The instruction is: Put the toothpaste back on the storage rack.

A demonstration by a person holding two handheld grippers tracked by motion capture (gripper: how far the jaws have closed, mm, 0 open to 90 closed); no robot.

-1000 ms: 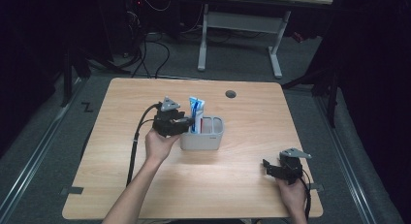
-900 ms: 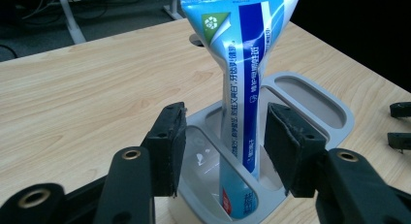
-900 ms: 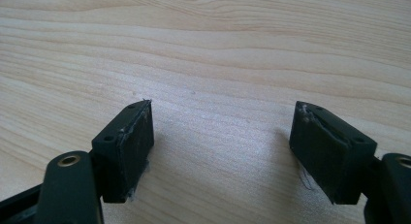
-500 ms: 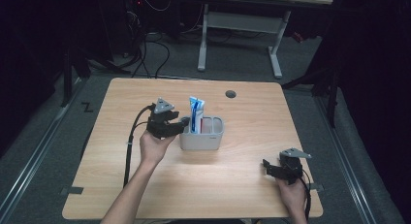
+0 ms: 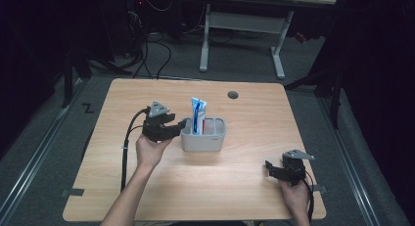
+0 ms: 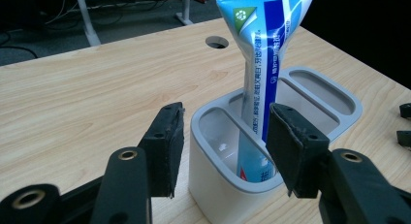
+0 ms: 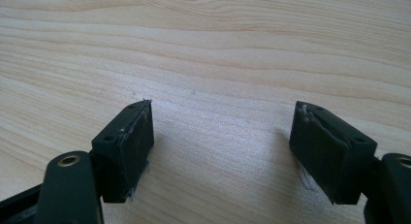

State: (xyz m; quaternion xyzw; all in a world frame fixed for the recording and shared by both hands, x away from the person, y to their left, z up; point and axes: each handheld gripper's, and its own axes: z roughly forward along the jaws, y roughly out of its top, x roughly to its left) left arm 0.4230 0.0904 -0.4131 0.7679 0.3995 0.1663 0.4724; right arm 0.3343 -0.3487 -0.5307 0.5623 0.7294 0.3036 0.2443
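Observation:
A blue and white toothpaste tube (image 5: 198,113) (image 6: 261,64) stands upright in the left compartment of a grey holder (image 5: 203,144) (image 6: 213,185) at the table's middle. My left gripper (image 5: 178,125) (image 6: 225,110) is level at the holder's left end. Its jaws have just been opening and are open. The holder's near end and the tube's foot lie between the pads (image 6: 167,146), which do not press on them. My right gripper (image 5: 269,168) (image 7: 220,107) rests low over the table at the front right, open with nothing between its jaws.
The wooden table (image 5: 244,196) has a round cable hole (image 5: 233,94) (image 6: 216,41) behind the holder. The holder's other compartments (image 6: 320,86) look empty. A desk frame and cables stand on the dark floor beyond the far edge.
My left gripper has drawn back a little to the left of the holder, leaving the tube standing inside. The right gripper has not moved.

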